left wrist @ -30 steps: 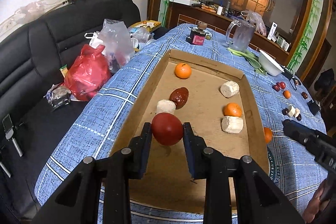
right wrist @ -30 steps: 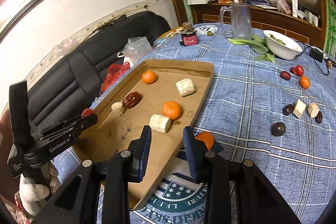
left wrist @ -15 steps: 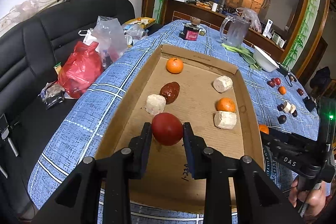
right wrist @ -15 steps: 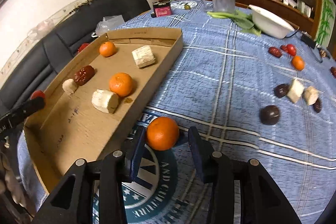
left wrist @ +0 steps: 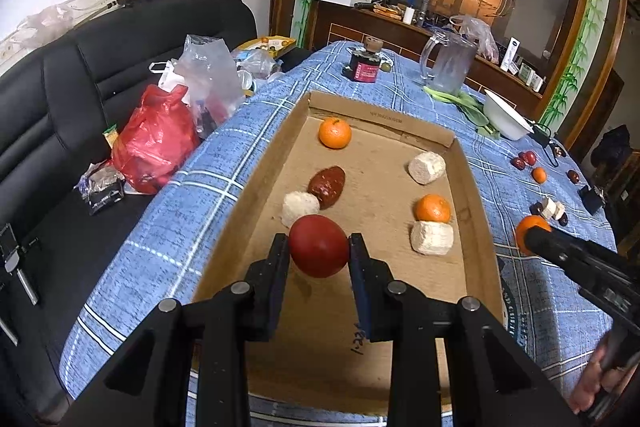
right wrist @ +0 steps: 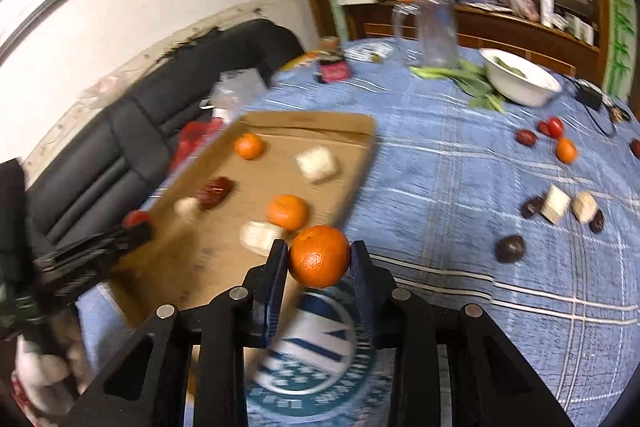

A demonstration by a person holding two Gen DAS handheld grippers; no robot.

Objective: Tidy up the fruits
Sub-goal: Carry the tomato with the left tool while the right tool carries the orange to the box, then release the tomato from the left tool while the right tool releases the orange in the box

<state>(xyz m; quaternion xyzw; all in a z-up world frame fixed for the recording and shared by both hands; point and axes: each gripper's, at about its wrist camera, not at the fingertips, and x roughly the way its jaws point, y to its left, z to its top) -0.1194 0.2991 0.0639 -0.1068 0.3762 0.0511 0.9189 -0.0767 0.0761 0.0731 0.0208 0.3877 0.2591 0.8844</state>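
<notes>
My left gripper (left wrist: 319,251) is shut on a red tomato (left wrist: 319,246) and holds it above the near left part of the cardboard tray (left wrist: 476,195). In the tray lie two oranges (left wrist: 335,133), a dark red date (left wrist: 327,181) and three white chunks (left wrist: 427,167). My right gripper (right wrist: 319,259) is shut on an orange (right wrist: 319,255), lifted above the tablecloth just right of the tray (right wrist: 360,147). That orange also shows in the left wrist view (left wrist: 530,229). Loose fruits (right wrist: 560,143) and white chunks (right wrist: 556,203) lie on the cloth at right.
A white bowl (right wrist: 520,83) with greens, a glass jug (right wrist: 434,27) and a dark jar (left wrist: 364,65) stand at the table's far side. A black sofa (left wrist: 60,87) with a red bag (left wrist: 154,139) and plastic bags lies left of the table.
My right gripper closed on the orange beside the tray and lifted it off the cloth. My left gripper still holds the tomato over the tray, almost unmoved.
</notes>
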